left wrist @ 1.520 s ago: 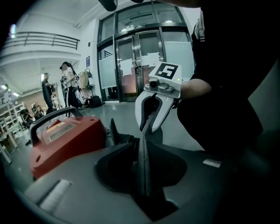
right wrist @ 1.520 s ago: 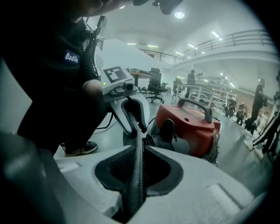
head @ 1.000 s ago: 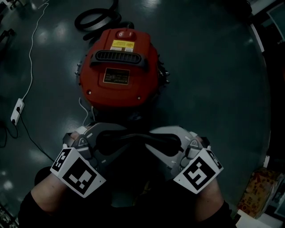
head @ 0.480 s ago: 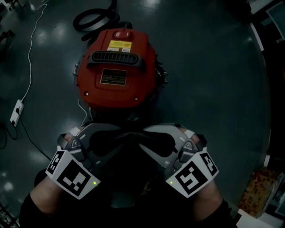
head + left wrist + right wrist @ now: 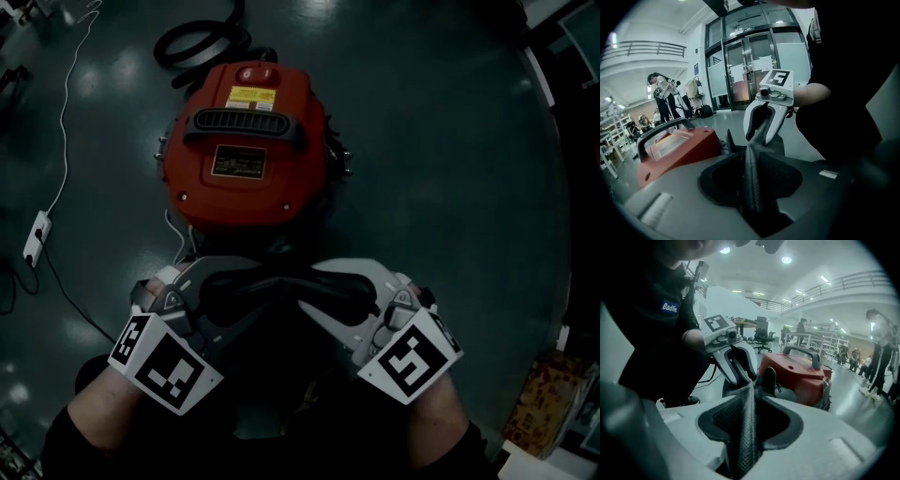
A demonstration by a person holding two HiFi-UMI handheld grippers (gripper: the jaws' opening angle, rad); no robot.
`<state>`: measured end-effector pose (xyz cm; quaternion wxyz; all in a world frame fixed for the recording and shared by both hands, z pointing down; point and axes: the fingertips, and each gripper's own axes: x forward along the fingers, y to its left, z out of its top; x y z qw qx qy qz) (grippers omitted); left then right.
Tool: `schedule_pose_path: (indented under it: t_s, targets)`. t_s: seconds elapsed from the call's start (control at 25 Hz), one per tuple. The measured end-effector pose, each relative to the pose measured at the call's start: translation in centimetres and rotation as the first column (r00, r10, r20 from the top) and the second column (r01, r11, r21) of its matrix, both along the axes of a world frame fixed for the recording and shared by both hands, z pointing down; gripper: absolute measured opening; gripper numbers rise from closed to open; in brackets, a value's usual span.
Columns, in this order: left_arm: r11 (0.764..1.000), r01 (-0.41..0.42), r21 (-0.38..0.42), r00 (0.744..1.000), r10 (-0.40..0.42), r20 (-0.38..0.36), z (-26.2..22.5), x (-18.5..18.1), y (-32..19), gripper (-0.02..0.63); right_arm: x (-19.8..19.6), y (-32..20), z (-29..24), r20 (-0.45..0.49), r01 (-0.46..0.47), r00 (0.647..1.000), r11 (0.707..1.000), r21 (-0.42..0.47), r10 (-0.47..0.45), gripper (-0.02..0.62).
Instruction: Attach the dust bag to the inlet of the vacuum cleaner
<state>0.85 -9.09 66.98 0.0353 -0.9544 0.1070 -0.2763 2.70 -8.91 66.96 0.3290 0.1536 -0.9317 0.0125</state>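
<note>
The red vacuum cleaner (image 5: 246,141) with a black handle stands on the dark floor, just beyond both grippers. My left gripper (image 5: 267,286) and right gripper (image 5: 314,289) point at each other, tip to tip, in front of it. A fold of dark mesh dust bag (image 5: 752,159) runs taut as a ridge from my left gripper (image 5: 752,176) across to the right gripper's jaws (image 5: 764,124). The right gripper view shows the same dust bag fold (image 5: 746,408) between my right gripper (image 5: 747,423) and the left one (image 5: 738,364). Both sets of jaws are opening, and the fabric still stands pinched between them.
A coiled black hose (image 5: 202,39) lies behind the vacuum. A white cable runs to a power strip (image 5: 36,234) on the floor at left. A cardboard box (image 5: 548,403) sits at the lower right. People (image 5: 663,96) stand far off near glass doors.
Both grippers stay tip to tip in front of the vacuum with the dark fabric between them. Only the head view shifts slightly.
</note>
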Motion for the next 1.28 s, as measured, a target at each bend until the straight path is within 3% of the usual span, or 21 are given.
schedule_pose_path:
  t_s: [0.24,0.48,0.72,0.92,1.08,1.28]
  targets:
    - [1.000,0.017,0.010,0.999,-0.016,-0.031,-1.0,-0.4,0.1,0.170,0.2,-0.1,-0.5,0.019,-0.025,1.000,1.000,0.005,0.024,0.206]
    - [1.000,0.028,0.005,0.998,-0.027,-0.064,-2.5,-0.6,0.1,0.173,-0.1,0.3,-1.2,0.043,-0.041,0.998,0.999,-0.020,0.042,0.221]
    - [0.997,0.072,-0.013,0.991,-0.073,-0.115,-6.1,-0.1,0.6,0.173,0.0,0.5,-3.8,0.098,-0.173,0.980,0.985,-0.009,0.173,0.222]
    - [0.986,0.155,-0.064,0.986,-0.158,-0.051,-7.8,-0.3,1.3,0.166,-0.3,1.9,-6.1,0.118,-0.280,0.952,0.959,-0.048,0.284,0.222]
    - [0.969,0.206,-0.134,0.978,-0.208,-0.007,-10.8,-1.5,3.4,0.156,-1.6,4.6,-9.0,0.080,-0.237,0.968,0.971,-0.042,0.240,0.222]
    - [0.958,0.219,-0.183,0.976,-0.214,0.046,-17.2,-2.2,6.6,0.149,-1.3,7.5,-16.1,0.080,-0.292,0.950,0.949,-0.121,0.302,0.222]
